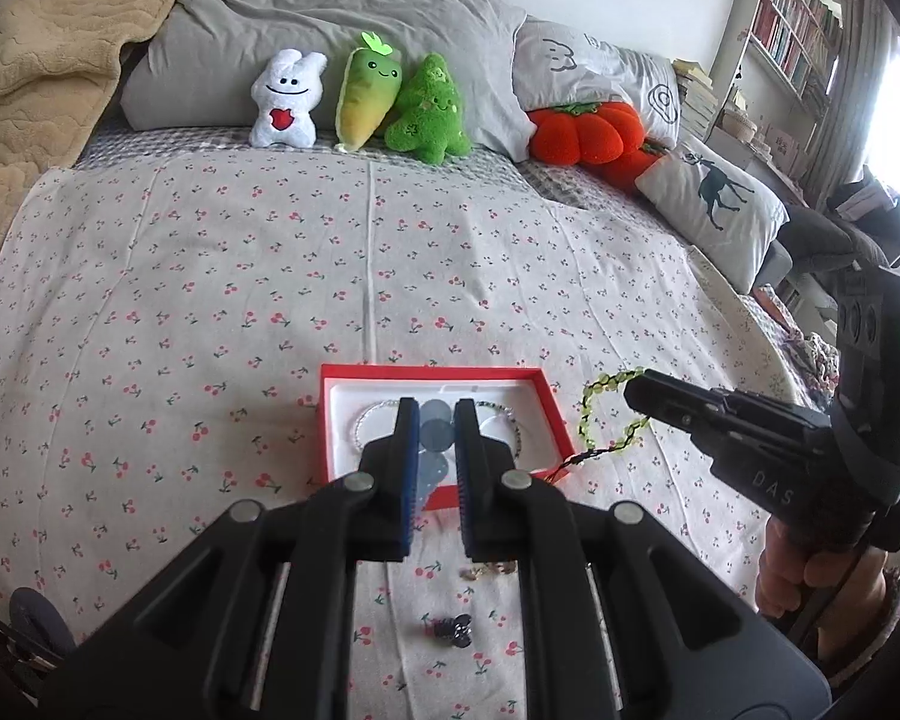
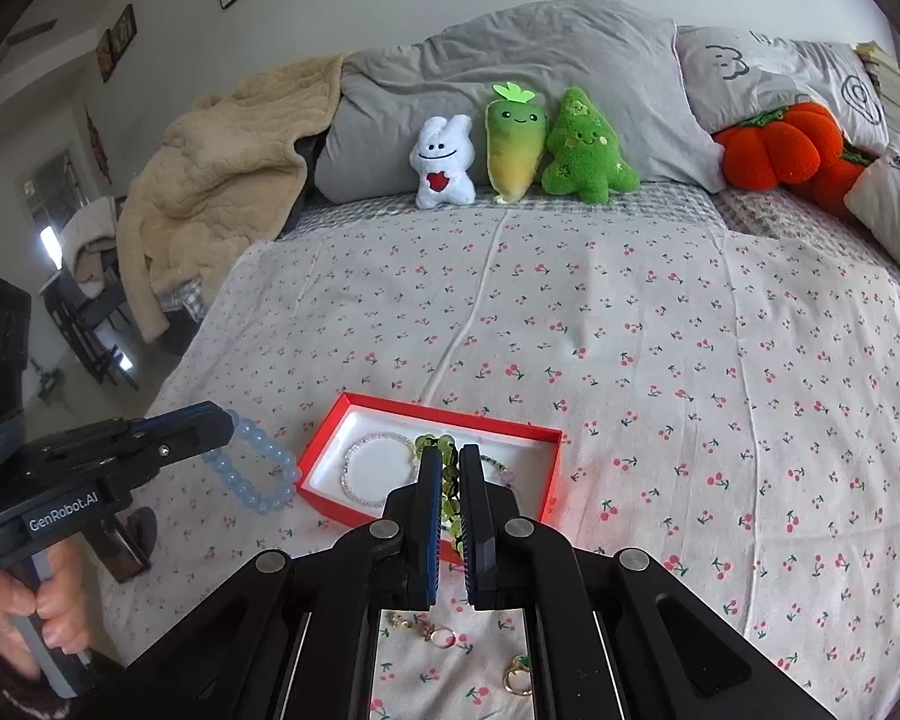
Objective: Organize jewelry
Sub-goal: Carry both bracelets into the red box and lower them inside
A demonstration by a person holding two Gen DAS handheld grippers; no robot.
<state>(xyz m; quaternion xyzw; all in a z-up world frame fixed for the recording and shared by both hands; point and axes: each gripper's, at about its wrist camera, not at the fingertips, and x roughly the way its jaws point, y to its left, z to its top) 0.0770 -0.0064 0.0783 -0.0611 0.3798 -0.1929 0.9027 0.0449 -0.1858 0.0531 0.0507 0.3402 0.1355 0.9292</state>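
Left wrist view: your left gripper (image 1: 437, 414) pinches the blue bracelet (image 1: 435, 429) above the red box (image 1: 528, 378). Your right gripper (image 2: 448, 459) clamps the green bracelet (image 2: 447, 495) over the box's near edge. A clear bracelet (image 2: 363, 468) lies inside. Rings (image 2: 441, 637) sit nearer you. Beyond the box's far edge the sheet (image 2: 630, 330) lies open up to the plush toys (image 2: 513, 144).

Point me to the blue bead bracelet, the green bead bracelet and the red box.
blue bead bracelet (image 2: 258, 480): right wrist view, on the hanging loop's beads.
green bead bracelet (image 1: 594, 414): left wrist view, on the loop's left side.
red box (image 2: 450, 409): right wrist view, on its far rim.
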